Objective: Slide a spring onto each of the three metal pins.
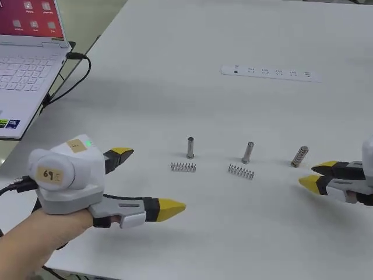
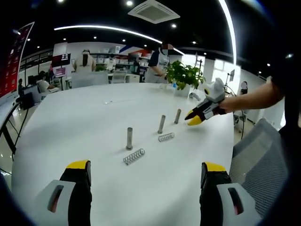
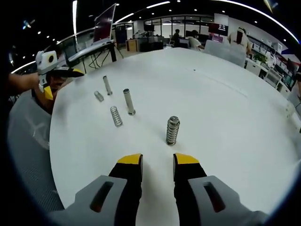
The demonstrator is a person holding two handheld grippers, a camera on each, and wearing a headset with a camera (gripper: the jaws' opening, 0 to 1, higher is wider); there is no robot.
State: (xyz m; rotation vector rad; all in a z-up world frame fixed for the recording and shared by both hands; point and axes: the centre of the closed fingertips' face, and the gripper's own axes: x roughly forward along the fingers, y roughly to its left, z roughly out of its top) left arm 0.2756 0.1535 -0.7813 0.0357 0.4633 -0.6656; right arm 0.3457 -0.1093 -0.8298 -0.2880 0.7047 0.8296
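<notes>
Three metal pins stand in a row on the white table (image 1: 175, 35). The right pin (image 1: 300, 156) carries a spring. The middle pin (image 1: 248, 152) and left pin (image 1: 190, 147) are bare, with the middle spring (image 1: 240, 171) and left spring (image 1: 183, 167) lying just in front of them. The head view adds a laptop (image 1: 29, 58) and power strip (image 1: 269, 73); the left gripper view adds a potted plant (image 2: 184, 75) and an open office. The left gripper (image 1: 150, 179) has its jaws wide apart and empty. The right gripper (image 1: 316, 175), near the right pin, has its jaws narrowly apart and empty.
</notes>
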